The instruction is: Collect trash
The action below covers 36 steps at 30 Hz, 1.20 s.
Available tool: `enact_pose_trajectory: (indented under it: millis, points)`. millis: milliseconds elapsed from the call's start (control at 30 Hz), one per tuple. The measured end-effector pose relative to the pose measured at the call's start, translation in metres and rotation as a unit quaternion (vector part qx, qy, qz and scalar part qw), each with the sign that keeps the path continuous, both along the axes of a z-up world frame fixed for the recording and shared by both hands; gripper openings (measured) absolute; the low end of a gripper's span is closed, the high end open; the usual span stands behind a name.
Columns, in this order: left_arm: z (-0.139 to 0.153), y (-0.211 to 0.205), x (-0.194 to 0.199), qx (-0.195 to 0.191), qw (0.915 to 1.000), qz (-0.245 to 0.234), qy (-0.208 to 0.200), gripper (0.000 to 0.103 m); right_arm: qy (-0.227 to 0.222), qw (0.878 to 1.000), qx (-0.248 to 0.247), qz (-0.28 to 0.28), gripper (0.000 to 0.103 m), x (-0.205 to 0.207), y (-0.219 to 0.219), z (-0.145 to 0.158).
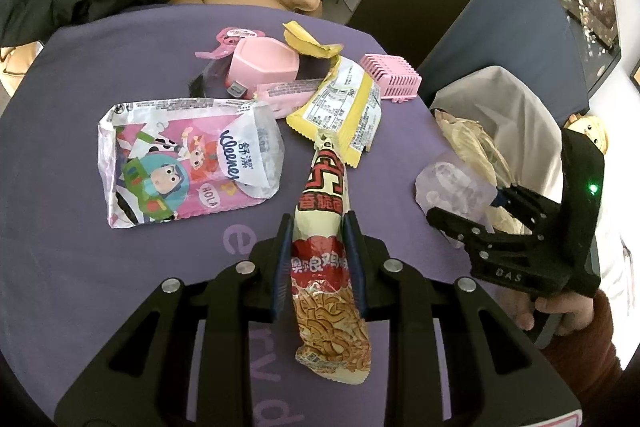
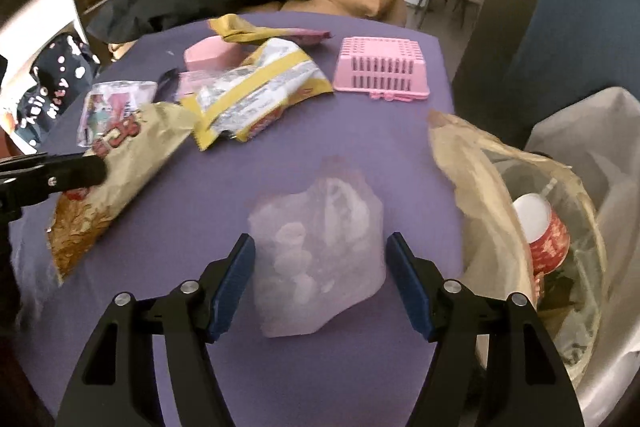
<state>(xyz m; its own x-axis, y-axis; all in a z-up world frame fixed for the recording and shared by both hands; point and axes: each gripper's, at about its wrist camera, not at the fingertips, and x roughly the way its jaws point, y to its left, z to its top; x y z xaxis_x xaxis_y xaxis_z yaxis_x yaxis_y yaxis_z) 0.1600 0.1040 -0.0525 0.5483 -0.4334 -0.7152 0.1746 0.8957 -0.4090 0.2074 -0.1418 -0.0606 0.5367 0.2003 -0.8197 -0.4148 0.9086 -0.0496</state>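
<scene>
My left gripper (image 1: 318, 223) is shut on a cream and red noodle-snack wrapper (image 1: 325, 183), which sticks out ahead of the blue pads over the purple table (image 1: 80, 247). The right wrist view shows that wrapper (image 2: 120, 167) at the left, held by a black finger (image 2: 76, 169). My right gripper (image 2: 320, 239) stands open around a crumpled clear plastic bag (image 2: 316, 251) on the table; the pads sit close to its sides without pressing. From the left wrist view, the right gripper (image 1: 468, 205) points down at the clear bag (image 1: 448, 183) near the table's right edge.
A bin with a white liner (image 2: 600, 147) stands off the table's right edge, holding a brown bag (image 2: 472, 195) and a red cup (image 2: 548, 239). A Kleenex pack (image 1: 180, 167), yellow wrapper (image 1: 340, 107), pink box (image 1: 264, 67) and pink basket (image 1: 390, 77) lie farther back.
</scene>
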Motion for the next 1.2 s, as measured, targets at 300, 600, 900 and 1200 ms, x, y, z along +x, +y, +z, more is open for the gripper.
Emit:
enact_pose_trajectory:
  millis: [300, 600, 900, 1200]
  points:
    - [0.005, -0.005, 0.000, 0.003, 0.9999, -0.009, -0.007, 0.023, -0.030, 0.998, 0.040, 0.027, 0.007, -0.024, -0.015, 0.026]
    - [0.031, -0.026, -0.004, 0.024, 0.9982, -0.031, -0.046, 0.023, -0.060, 0.996, 0.065, 0.031, 0.006, -0.036, -0.031, 0.052]
    - [0.087, -0.079, 0.013, 0.000, 0.9857, -0.067, -0.154, 0.023, -0.130, 0.987, 0.083, -0.033, 0.006, -0.044, -0.098, 0.097]
    - [0.111, -0.186, 0.050, -0.042, 0.9634, -0.183, -0.191, 0.023, -0.185, 0.970, 0.074, -0.142, 0.006, -0.052, -0.205, 0.127]
